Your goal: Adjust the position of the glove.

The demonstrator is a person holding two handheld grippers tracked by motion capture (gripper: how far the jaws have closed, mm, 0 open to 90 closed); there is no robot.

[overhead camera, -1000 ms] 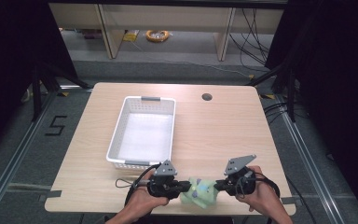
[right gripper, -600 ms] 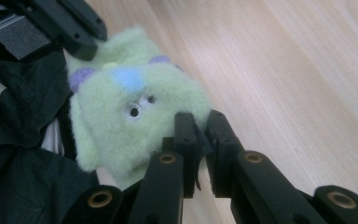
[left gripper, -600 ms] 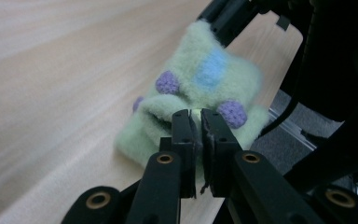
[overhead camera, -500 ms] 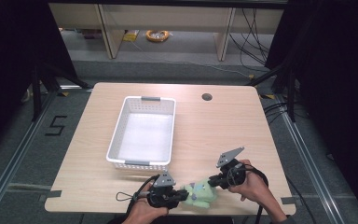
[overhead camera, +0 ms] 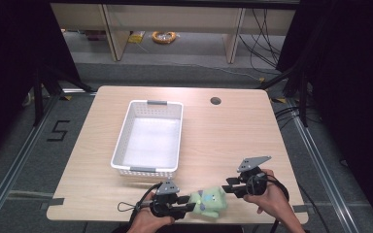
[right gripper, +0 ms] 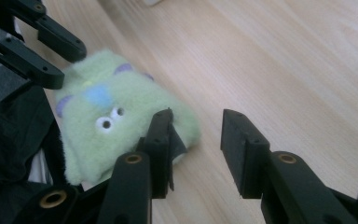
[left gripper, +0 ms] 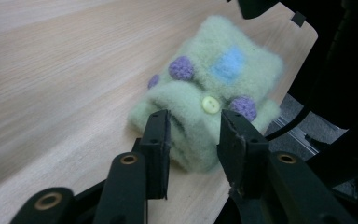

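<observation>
Both grippers have just been opening, releasing the green plush toy (overhead camera: 208,202) lying at the surface's (overhead camera: 223,136) near edge. Left gripper (left gripper: 191,135) fingers are straddling its end, partly open; right gripper (right gripper: 196,140) is standing empty beside it. Next: regrasping, then moving toward the basket (overhead camera: 148,171).

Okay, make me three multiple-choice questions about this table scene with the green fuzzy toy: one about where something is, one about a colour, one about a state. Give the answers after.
1. Where does the green fuzzy toy lie?
A. in the white basket
B. on the table near its front edge
C. on the floor

2. What colour is the patch on top of the toy?
A. blue
B. red
C. black

3. How do the jaws of the right gripper stand?
A. clamped on the toy
C. shut with nothing in them
B. apart, with bare table between them

Answers: 1 B, it rests on the table between the two grippers, outside the white basket. 2 A, the left gripper view shows a blue patch. 3 B, wood shows between the jaws.
</observation>
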